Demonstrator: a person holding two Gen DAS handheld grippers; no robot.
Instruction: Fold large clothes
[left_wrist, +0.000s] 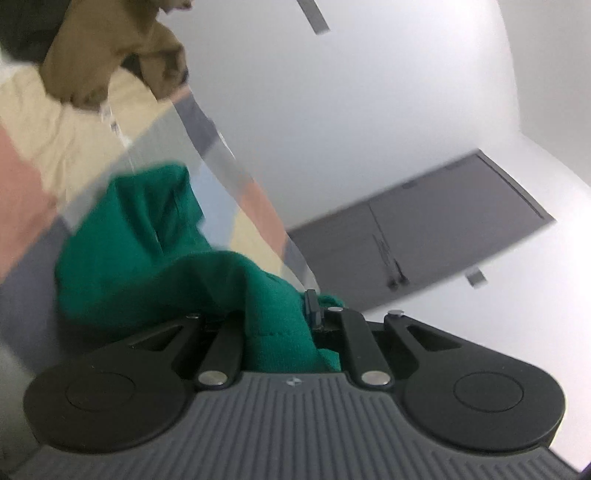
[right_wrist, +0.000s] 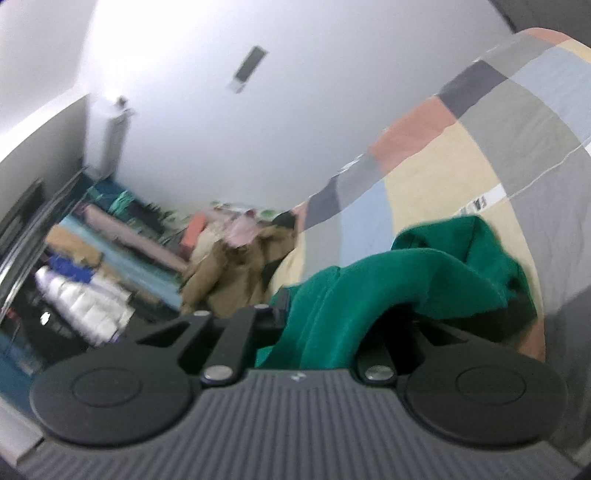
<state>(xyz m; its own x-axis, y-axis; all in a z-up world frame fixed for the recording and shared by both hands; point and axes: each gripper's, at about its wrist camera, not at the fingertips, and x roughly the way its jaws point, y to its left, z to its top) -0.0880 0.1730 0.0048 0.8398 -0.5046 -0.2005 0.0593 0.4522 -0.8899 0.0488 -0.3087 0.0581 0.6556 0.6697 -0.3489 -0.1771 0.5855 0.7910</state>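
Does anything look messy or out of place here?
The brown garment lies crumpled in a heap at the edge of the patchwork bedspread, unfolded. The green garment hangs bunched between both grippers, but that looks like handling.

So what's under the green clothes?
Under the green garment lies a checked bedcover of beige, pink and grey patches. Both grippers grip the cloth, and its folds hide whatever lies directly beneath.

A patchwork bedspread of pink, cream, grey and pale-blue squares (left_wrist: 44, 147) is seen below a white wall (left_wrist: 369, 92), in which a grey double door (left_wrist: 424, 232) is set (blurred); a crumpled brown garment (right_wrist: 229, 273) is seen on the bedspread's far edge
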